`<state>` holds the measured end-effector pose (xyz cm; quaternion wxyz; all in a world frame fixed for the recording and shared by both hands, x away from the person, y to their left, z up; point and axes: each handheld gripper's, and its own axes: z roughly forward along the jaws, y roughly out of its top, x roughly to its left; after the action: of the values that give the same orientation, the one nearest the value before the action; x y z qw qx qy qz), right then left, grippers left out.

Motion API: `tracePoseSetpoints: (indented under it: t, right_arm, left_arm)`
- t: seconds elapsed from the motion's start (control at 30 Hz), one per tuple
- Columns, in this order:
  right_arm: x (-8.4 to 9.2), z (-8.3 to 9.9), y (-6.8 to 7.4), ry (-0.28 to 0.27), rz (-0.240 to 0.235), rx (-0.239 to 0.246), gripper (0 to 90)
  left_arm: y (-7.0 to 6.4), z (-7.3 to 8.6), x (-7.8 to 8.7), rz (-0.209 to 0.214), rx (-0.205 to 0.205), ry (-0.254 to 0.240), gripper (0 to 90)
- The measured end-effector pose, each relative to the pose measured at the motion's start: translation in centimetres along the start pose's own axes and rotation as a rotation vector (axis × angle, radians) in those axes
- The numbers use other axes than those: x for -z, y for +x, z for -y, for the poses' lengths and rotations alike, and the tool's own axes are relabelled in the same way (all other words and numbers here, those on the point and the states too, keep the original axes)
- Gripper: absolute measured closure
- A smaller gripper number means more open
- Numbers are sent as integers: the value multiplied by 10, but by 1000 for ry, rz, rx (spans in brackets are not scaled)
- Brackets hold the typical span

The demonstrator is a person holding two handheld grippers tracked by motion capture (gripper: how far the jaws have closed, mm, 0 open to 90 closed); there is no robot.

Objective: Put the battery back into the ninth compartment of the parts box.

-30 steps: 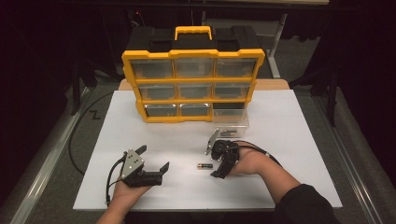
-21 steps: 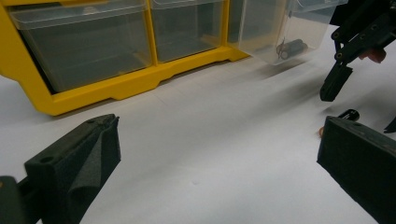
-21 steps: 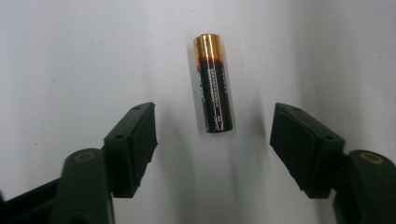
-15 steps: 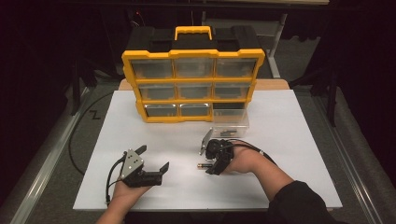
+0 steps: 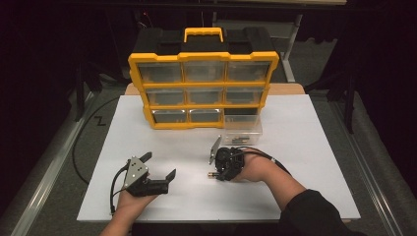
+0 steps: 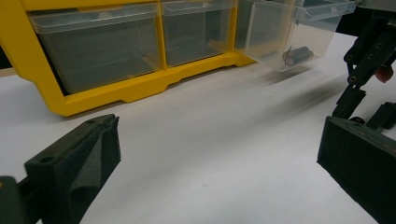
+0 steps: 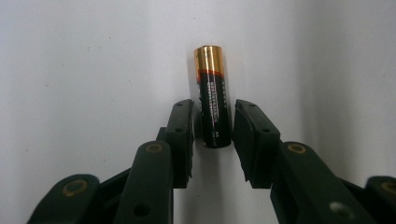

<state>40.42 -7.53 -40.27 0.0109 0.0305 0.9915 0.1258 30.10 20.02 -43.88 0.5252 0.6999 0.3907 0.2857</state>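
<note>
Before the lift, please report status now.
Right gripper fingers just closing around battery, small gaps remain. Left gripper open, idle. Battery flat on table; nothing blocking.

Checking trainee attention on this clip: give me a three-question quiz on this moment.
1. What lies between the right gripper jaws on the table?
2. True or false: the left gripper holds the battery.
3. Which drawer of the yellow cabinet is pulled out: A top left, B middle, C bottom right?

Key: 1. A battery, with the jaws just closing in on it, a slight gap showing each side. 2. False; its jaws are open and empty. 3. C.
</note>
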Motion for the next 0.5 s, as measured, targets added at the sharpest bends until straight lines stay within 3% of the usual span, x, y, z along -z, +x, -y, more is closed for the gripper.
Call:
tracePoseSetpoints:
  t: [0.03, 0.07, 0.23, 0.4, 0.47, 0.5]
  right_arm:
    - [0, 0, 1, 6, -1, -18, 734]
    - [0, 0, 0, -1, -1, 3, 748]
    - [0, 0, 0, 8, 5, 7, 785]
    - [2, -1, 2, 15, 17, 50, 789]
    - [5, -1, 2, 11, 12, 26, 789]
    - [8, -1, 1, 8, 13, 38, 789]
  left_arm:
    - [-1, 0, 0, 1, -1, -1, 3]
    - [-2, 0, -1, 4, -4, -1, 3]
    - [-3, 1, -2, 10, -12, 7, 3]
    - [-3, 1, -2, 9, -9, 10, 3]
    - [-3, 1, -2, 9, -14, 10, 3]
    - [-3, 1, -2, 8, -14, 11, 3]
